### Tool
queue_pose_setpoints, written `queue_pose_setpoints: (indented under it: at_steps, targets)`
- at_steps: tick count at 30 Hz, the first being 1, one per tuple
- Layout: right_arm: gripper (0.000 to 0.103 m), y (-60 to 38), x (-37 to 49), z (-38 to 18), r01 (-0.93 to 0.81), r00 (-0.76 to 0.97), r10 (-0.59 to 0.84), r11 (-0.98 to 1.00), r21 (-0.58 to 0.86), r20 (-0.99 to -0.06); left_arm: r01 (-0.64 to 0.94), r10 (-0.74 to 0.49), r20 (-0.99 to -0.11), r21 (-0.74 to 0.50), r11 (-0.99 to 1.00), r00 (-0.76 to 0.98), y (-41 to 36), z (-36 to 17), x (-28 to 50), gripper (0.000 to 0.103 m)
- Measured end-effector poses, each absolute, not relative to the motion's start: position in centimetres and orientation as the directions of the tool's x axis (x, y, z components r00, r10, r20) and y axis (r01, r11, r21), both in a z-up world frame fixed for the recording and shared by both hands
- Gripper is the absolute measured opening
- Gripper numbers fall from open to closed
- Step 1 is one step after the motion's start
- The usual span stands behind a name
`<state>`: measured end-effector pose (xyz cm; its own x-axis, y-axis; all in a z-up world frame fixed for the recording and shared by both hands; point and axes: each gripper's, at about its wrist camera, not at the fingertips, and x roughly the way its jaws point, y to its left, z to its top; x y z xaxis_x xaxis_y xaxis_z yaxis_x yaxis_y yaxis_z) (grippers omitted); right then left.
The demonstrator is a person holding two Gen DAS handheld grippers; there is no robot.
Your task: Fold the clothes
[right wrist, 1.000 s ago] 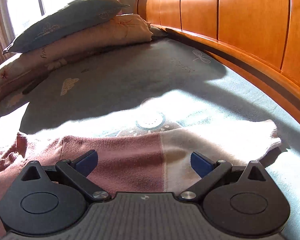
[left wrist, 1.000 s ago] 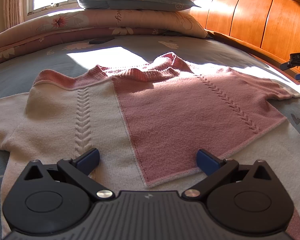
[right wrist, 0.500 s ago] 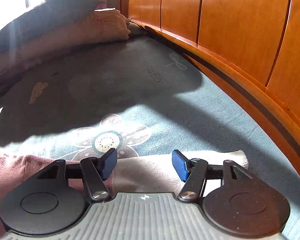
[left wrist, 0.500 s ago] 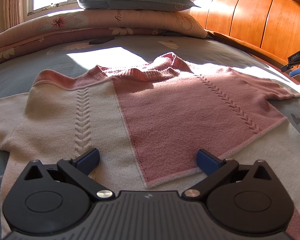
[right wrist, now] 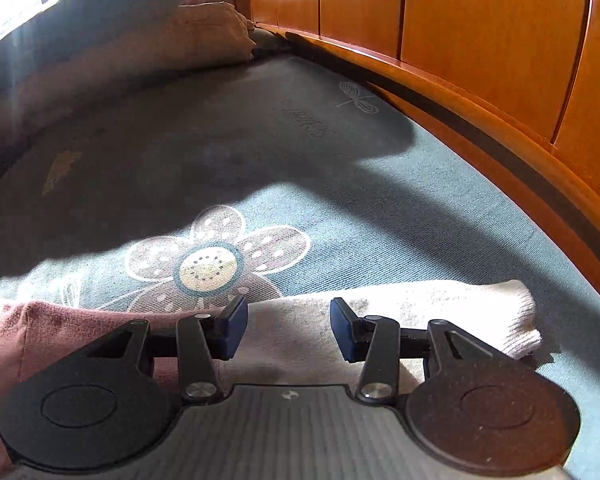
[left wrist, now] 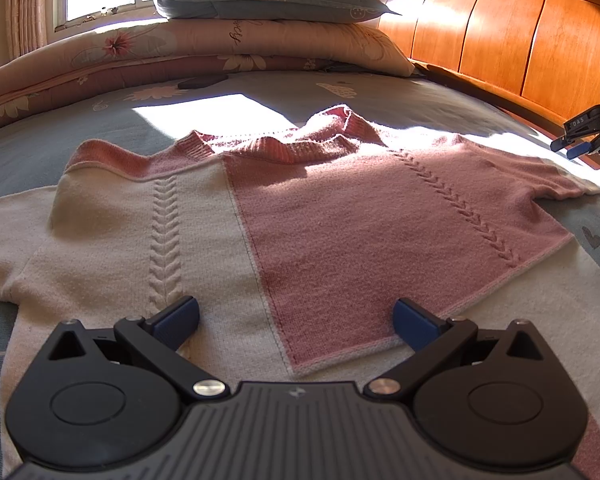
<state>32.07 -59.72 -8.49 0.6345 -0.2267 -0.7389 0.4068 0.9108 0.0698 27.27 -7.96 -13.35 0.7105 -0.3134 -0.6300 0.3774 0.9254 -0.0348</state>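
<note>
— Two pairs of tongs, one sweater: which is nearer the bit I want next?

— My right tongs [right wrist: 288, 330]. They sit directly over the cream sleeve [right wrist: 440, 308], which runs out sideways toward the wooden bed frame [right wrist: 500, 128], cuff end to the right of the fingers. Its long axis lies across my view, so I'd be pinching across the sleeve, not along it.

— Are they gripping?

— Not that I can see. The jaws have just been closing and stand half-shut, with sleeve fabric under the gap, but the blue pads [right wrist: 232, 330] show daylight between them and don't pinch anything yet.

— And the left?

— My left tongs [left wrist: 296, 322] hang spread wide, holding nothing, over the sweater's [left wrist: 300, 220] hem near the close edge of the bed [left wrist: 260, 92].

— How will it handle?

— Soft, fuzzy knit, half cream and half pink, raised cable braids, ribbed collar. It lies flat with the pink half already turned over. I'd expect it to drape and drag.
</note>
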Motion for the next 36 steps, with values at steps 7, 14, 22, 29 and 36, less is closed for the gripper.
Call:
queue_pose_setpoints:
  at_steps: [7, 14, 22, 29, 36]
  targets:
    - [0.051, -55.1, 33.5, -11.0, 0.333, 0.58, -0.223, 0.943, -0.021, -0.783, 0.378, -0.313, -0.63, -0.034, 0.925, 0.711, -7.9, -13.4, 27.3, 0.103]
    - [0.056, -54.9, 35.3, -10.5, 0.399, 0.563, -0.262, 0.917, -0.019, -0.784, 0.378, -0.313, -0.63, -0.034, 0.925, 0.71, -8.0, -13.3, 27.2, 0.102]
    - [0.063, -51.0, 37.8, -11.7, 0.275, 0.58, -0.211, 0.96, -0.054, -0.787, 0.378, -0.313, -0.63, -0.034, 0.925, 0.71, -8.0, -13.3, 27.2, 0.102]
    - [0.07, -52.7, 36.9, -9.6, 0.345, 0.629, -0.214, 0.938, 0.021, -0.747, 0.379, -0.314, -0.63, -0.034, 0.925, 0.71, -8.0, -13.3, 27.3, 0.102]
    - [0.07, -52.9, 30.8, -9.8, 0.276, 0.638, -0.173, 0.961, 0.013, -0.75, 0.379, -0.314, -0.63, -0.034, 0.925, 0.71, -7.9, -13.3, 27.2, 0.102]
